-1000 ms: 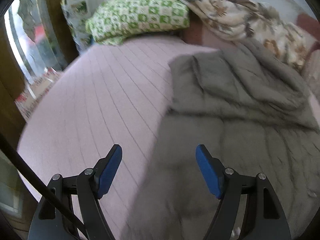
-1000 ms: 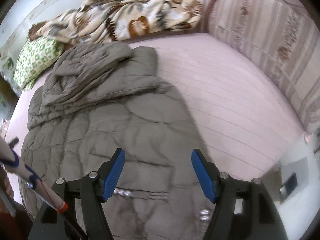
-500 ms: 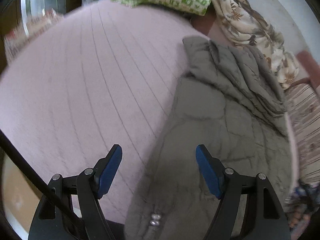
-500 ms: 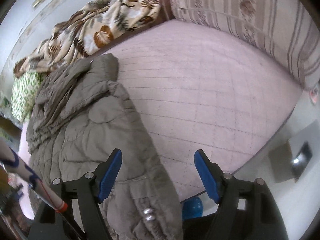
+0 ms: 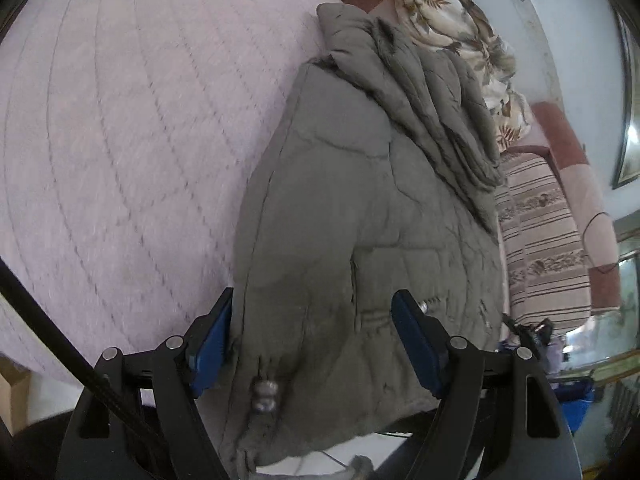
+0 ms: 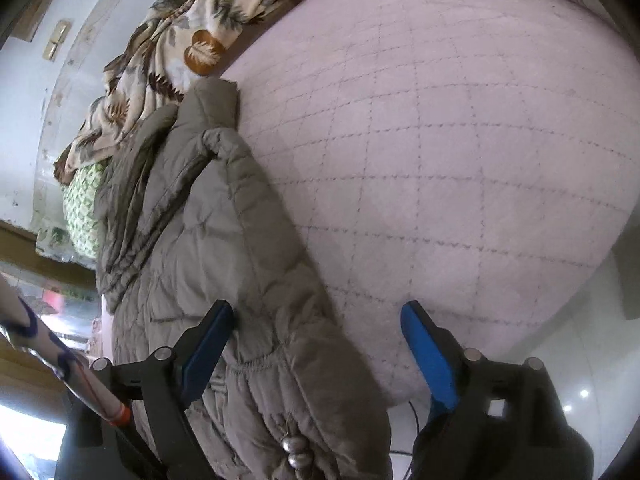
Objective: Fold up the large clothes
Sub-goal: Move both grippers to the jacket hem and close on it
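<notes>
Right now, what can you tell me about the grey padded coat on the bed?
The grey padded coat is a quilted, puffy garment lying lengthwise on the pink quilted bedspread, its hem hanging over the near bed edge. A fur-trimmed hood lies bunched at the far end beside a leaf-print blanket. Metal cord ends dangle at the hem. Both tools hang over the hem, jaws open, gripping nothing.

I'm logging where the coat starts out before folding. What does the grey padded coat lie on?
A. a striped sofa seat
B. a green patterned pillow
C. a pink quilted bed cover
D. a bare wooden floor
C: the grey padded coat is spread across the pink quilted bed cover, its hem hanging over the near edge.
</notes>
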